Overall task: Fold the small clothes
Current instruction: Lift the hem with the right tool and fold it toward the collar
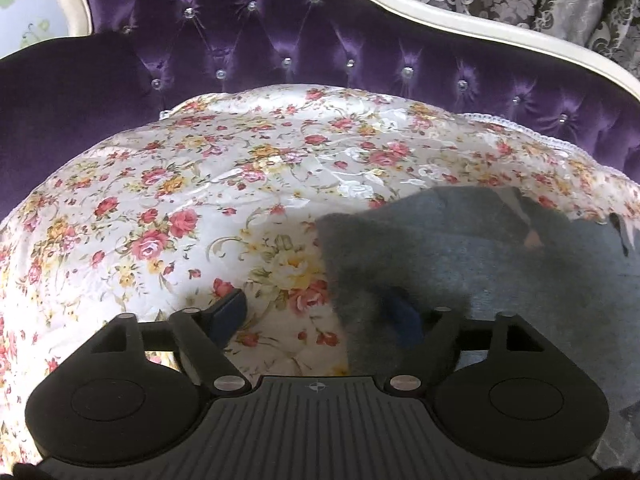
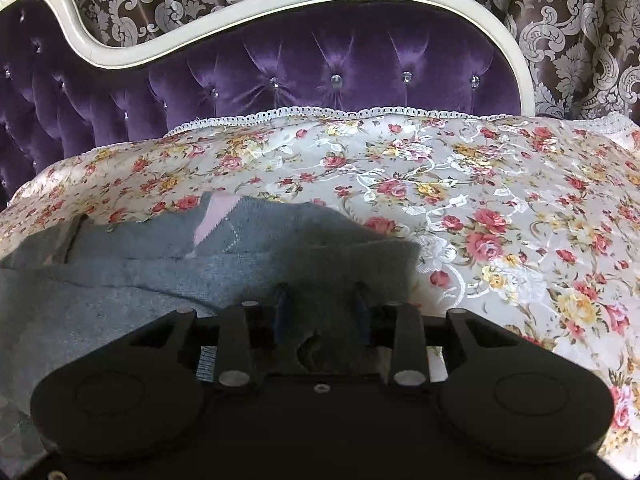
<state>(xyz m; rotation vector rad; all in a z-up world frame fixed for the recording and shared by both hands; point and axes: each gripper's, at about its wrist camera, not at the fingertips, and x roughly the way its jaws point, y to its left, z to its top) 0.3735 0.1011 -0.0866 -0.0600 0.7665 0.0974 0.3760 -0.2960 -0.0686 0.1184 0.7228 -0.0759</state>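
A small grey-blue knitted garment (image 1: 460,256) with a pink patch lies on the floral bedspread (image 1: 180,208). In the left wrist view my left gripper (image 1: 316,312) is open wide at the garment's left corner; its right finger (image 1: 404,316) is blurred against the fabric and its left finger (image 1: 228,312) is over the bedspread. In the right wrist view the garment (image 2: 160,264) fills the left. My right gripper (image 2: 322,312) is partly open with a flap of the grey fabric draped between and over its blue pads (image 2: 283,312).
A purple tufted headboard with a cream frame (image 2: 280,4) stands behind the bed, with patterned curtains (image 2: 580,32) beyond it. The bedspread's lace edge (image 2: 320,114) runs along the headboard. Floral bedspread (image 2: 500,220) stretches right of the garment.
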